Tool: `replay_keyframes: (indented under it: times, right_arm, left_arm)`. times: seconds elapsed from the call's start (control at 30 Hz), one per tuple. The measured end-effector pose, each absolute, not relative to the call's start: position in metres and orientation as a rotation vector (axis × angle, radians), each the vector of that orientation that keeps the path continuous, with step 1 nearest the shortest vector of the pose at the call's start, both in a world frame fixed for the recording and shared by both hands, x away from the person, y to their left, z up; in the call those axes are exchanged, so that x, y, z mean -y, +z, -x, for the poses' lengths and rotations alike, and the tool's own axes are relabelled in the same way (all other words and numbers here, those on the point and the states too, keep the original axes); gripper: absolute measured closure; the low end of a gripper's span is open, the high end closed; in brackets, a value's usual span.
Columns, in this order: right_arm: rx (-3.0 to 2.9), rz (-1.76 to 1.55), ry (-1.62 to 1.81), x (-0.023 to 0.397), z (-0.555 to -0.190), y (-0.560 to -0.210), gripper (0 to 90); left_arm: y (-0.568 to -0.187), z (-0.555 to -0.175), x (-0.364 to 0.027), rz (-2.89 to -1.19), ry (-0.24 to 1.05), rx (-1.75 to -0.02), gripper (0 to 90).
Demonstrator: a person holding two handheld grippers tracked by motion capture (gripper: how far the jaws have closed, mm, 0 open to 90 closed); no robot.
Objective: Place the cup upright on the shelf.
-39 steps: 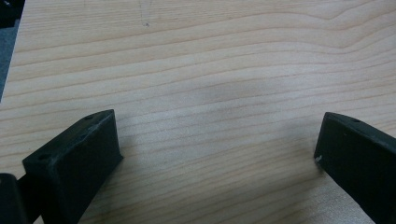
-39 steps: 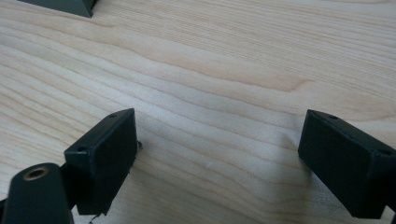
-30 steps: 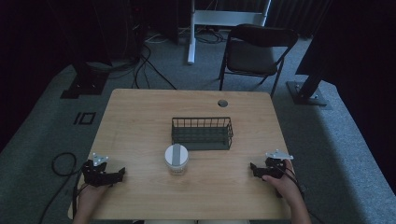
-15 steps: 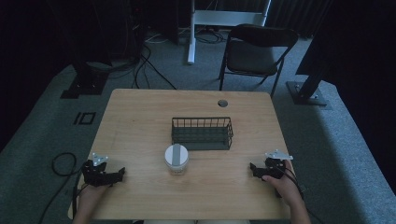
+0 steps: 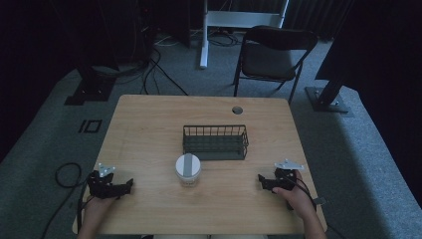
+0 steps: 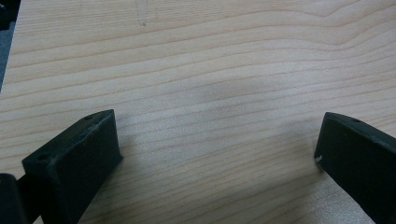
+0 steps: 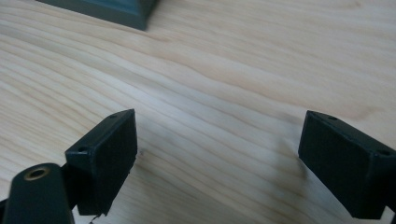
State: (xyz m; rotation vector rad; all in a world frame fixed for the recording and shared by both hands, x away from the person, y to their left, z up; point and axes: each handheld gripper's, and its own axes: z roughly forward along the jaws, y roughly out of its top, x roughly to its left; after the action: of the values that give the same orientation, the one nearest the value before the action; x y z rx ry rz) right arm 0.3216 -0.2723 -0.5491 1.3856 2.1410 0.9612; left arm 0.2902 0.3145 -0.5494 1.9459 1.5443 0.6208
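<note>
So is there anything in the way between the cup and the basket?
Nothing visible. The white cup stands just in front of the wire basket's near-left corner, with bare table between them. Both hand-held grippers rest open, the left and the right, off to either side.

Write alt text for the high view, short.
A wooden table seen from above holds a black wire basket near its middle and a white lidded cup just in front of it. The person's left hand-held gripper and right hand-held gripper rest at the near corners, both away from the objects. A folding chair stands beyond the table.
</note>
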Motion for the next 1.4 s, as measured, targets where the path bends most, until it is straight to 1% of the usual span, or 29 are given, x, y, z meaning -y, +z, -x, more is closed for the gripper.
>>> replay_keyframes:
  times: [0.6,0.67,1.4]
  right_arm:
    - [-2.231,-1.218,1.103,0.224,-0.322,-0.536,11.5]
    - [-2.245,-1.189,1.106,0.219,-0.322,-0.536,14.2]
    - [-2.367,-1.007,1.268,0.154,-0.316,-0.531,13.1]
  left_arm:
    - [-0.549,-0.290,-0.314,-1.945,0.621,-1.544,0.2]
    - [-0.549,-0.290,-0.314,-1.945,0.621,-1.544,0.2]
    - [-0.549,-0.290,-0.314,-1.945,0.621,-1.544,0.2]
